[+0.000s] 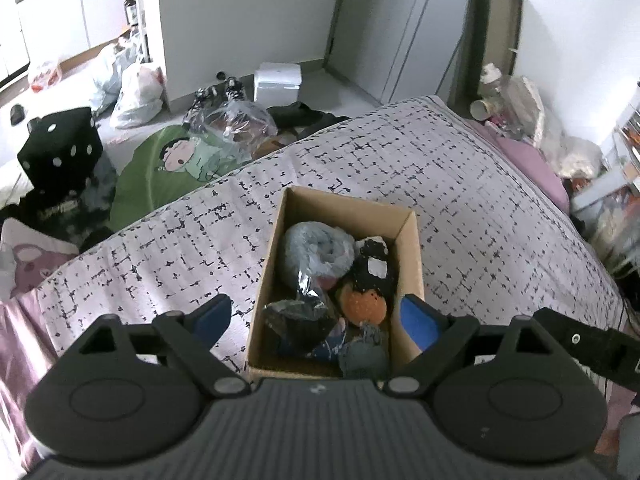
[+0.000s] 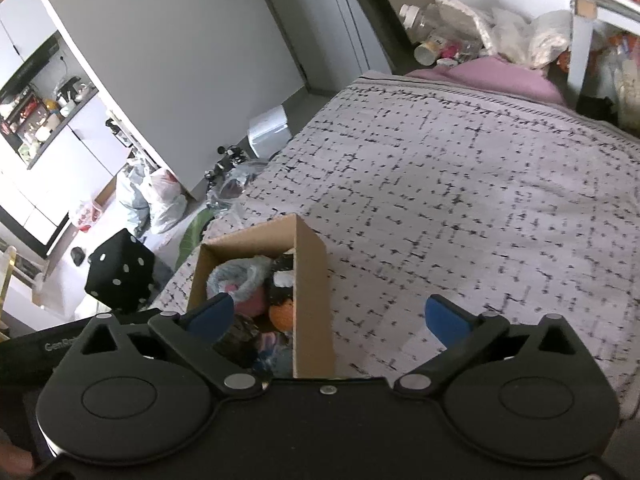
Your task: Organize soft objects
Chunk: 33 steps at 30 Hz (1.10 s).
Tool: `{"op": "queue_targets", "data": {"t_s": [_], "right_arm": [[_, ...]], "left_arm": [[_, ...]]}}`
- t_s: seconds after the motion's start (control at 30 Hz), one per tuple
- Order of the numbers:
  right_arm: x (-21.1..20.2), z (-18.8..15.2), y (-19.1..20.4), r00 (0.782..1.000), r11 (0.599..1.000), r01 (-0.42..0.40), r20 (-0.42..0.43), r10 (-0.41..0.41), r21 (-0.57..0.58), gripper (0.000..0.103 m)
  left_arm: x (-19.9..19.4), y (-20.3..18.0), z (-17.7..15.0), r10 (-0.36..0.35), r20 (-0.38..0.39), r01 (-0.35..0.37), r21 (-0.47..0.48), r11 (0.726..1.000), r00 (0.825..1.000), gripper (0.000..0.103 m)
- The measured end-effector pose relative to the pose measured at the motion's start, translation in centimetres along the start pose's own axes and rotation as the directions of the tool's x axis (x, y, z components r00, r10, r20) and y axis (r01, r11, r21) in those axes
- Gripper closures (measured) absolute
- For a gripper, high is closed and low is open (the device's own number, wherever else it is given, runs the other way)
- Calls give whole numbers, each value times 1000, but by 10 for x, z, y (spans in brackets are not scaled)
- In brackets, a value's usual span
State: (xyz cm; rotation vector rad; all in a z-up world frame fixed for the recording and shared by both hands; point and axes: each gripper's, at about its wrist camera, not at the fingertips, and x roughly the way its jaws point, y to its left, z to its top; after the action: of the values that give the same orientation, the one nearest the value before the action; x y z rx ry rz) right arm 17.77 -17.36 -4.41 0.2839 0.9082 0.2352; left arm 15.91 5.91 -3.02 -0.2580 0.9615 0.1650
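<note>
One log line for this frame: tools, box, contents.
left tool: open, above cardboard box | right tool: open, empty | box on bed, holds soft items

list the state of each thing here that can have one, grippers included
brown cardboard box: open-topped, upright on the bed, filled with soft items
fluffy grey-blue rolled plush: inside the box, far end
orange round plush: inside the box
left gripper: open, holding nothing
right gripper: open, holding nothing

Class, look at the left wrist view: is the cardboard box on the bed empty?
No, the cardboard box holds several soft objects, including a grey fluffy roll.
</note>
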Motion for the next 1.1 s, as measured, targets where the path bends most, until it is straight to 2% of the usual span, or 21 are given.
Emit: {"op": "queue_targets", "data": {"t_s": [0.1,0.33,0.4,1.1], "right_arm": [[-11,-6,2,1000,999,29,11,-29,-36,0],[-34,-21,9,998,992,62,23,-60,-111,0],[-40,-27,10,998,991,66,32,-63,-114,0],[-108,-55,1,991,988,101,96,-90,-113,0]], "left_arm": [[-9,-2,-6,1,12,-1,35,999,1000,7],[-30,-7,-24,11,36,-15,113,993,999,5],[-35,-7,-30,8,31,-12,128,992,999,2],[-96,-16,-62,-54,80,35,221,975,995,1]]}}
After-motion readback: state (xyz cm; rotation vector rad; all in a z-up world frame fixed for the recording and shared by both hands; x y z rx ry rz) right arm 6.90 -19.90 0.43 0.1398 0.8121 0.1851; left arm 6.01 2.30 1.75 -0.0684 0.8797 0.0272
